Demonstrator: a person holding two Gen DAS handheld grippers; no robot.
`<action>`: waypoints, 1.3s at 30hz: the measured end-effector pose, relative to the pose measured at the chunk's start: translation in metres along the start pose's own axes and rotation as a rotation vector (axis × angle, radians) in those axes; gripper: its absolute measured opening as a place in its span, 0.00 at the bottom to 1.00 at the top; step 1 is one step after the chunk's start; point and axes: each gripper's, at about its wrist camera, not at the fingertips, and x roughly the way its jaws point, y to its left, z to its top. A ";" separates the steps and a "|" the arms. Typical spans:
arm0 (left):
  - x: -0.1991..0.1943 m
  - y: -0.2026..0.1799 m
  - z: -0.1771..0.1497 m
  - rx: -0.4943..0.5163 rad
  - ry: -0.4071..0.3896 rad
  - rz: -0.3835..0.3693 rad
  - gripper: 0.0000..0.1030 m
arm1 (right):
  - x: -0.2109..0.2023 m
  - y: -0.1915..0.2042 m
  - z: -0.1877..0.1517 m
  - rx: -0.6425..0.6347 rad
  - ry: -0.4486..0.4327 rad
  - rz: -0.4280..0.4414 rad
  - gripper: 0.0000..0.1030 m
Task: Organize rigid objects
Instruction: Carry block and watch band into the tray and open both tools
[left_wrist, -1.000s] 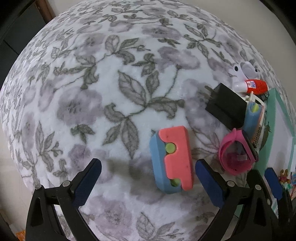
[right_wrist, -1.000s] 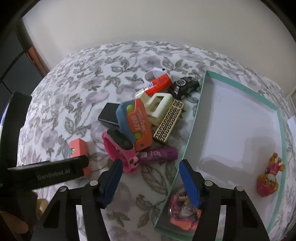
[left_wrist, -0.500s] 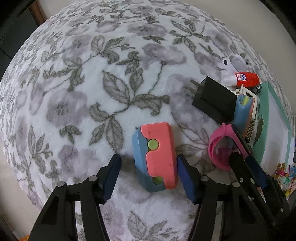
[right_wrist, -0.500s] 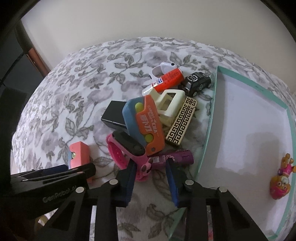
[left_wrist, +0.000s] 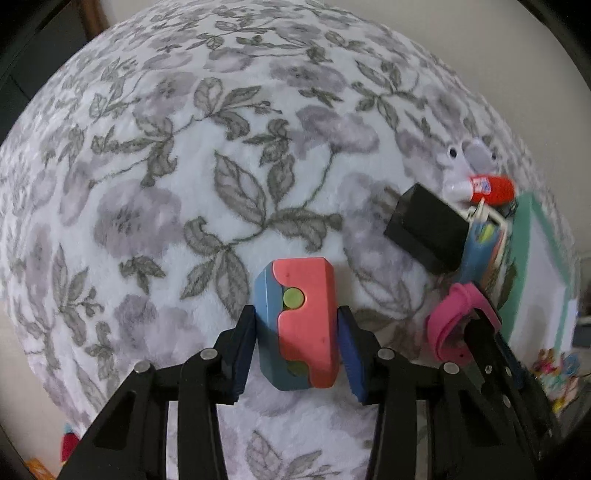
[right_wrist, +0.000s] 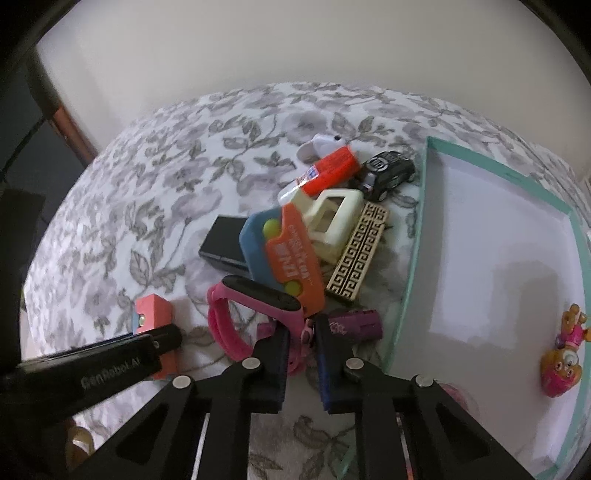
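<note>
Left gripper (left_wrist: 297, 343) clamps coral-blue block (left_wrist: 299, 325), long axis along fingers.

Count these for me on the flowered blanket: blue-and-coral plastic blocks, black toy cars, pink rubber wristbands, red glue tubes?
Blue-and-coral plastic blocks: 2
Black toy cars: 1
Pink rubber wristbands: 1
Red glue tubes: 1
Total: 5
</note>
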 end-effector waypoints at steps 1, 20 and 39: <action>0.000 0.002 0.002 -0.008 0.003 -0.007 0.43 | -0.003 -0.002 0.001 0.007 -0.006 0.005 0.14; -0.089 -0.015 0.017 0.057 -0.208 -0.166 0.43 | -0.089 -0.052 0.030 0.208 -0.254 0.083 0.13; -0.087 -0.187 -0.004 0.408 -0.212 -0.219 0.43 | -0.130 -0.193 0.023 0.540 -0.316 -0.009 0.13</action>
